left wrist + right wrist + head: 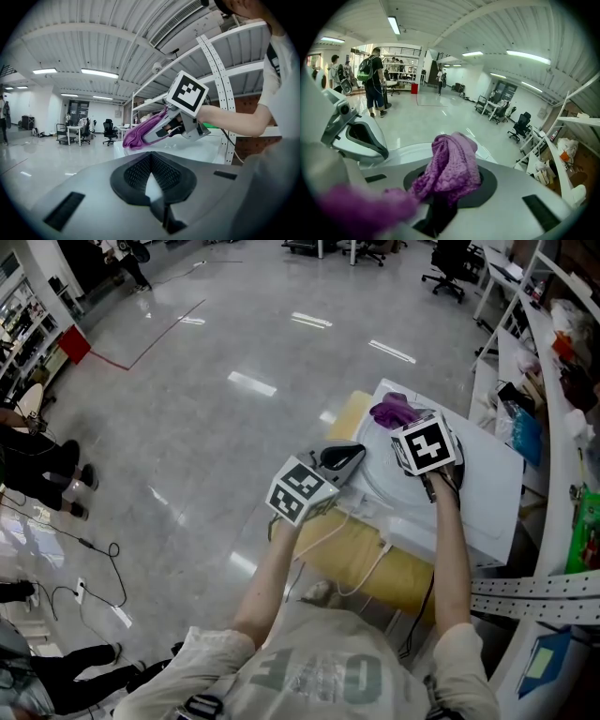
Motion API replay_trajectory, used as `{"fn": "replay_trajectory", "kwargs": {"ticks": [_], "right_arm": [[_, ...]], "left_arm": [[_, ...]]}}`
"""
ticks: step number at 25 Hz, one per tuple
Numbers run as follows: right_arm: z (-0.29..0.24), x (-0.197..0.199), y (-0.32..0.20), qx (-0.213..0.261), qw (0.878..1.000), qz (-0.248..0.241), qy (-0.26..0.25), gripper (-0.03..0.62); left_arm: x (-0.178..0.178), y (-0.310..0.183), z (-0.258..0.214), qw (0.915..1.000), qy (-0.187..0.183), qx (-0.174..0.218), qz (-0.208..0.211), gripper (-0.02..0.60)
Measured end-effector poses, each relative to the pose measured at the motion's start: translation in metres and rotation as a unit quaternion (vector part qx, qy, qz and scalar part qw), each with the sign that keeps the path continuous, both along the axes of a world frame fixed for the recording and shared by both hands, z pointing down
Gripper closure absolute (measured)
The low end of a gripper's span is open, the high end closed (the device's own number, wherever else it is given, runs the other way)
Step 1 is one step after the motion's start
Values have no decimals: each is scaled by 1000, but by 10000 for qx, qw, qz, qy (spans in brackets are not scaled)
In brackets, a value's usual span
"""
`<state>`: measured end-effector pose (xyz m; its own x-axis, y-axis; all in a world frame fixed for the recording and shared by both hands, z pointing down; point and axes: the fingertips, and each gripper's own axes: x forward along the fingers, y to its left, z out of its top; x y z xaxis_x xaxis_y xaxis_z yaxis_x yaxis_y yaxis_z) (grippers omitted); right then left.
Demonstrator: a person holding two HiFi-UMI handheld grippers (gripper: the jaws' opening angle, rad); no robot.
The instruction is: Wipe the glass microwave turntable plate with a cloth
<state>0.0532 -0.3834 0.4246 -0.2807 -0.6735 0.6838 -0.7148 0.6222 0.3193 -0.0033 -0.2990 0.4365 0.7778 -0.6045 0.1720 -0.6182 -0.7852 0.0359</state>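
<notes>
right gripper (pixel 445 192) clenched on purple cloth (pixel 452 166), held over far edge of glass plate (pixel 375 479) on white table (pixel 492 493); left gripper (pixel 150 187) clamped on plate's near rim.

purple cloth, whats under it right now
The purple cloth, pinched in the right claw, hangs over the far rim of the glass plate, which sits on a white box. The patch of plate right beneath is covered by the cloth, so contact cannot be seen.
</notes>
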Motion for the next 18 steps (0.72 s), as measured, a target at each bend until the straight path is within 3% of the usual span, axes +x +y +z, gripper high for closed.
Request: {"fn": "replay_trajectory", "kwargs": {"ticks": [14,18], "right_arm": [[0,-21,99,8,9952,-956,190,537],[2,-20,122,-118,9951,-961,192,537]], "left_arm": [[-1,-3,-1,9999,59,-81,-89,580],[-2,-2,0,9999,-1,-64,-108,580]]}}
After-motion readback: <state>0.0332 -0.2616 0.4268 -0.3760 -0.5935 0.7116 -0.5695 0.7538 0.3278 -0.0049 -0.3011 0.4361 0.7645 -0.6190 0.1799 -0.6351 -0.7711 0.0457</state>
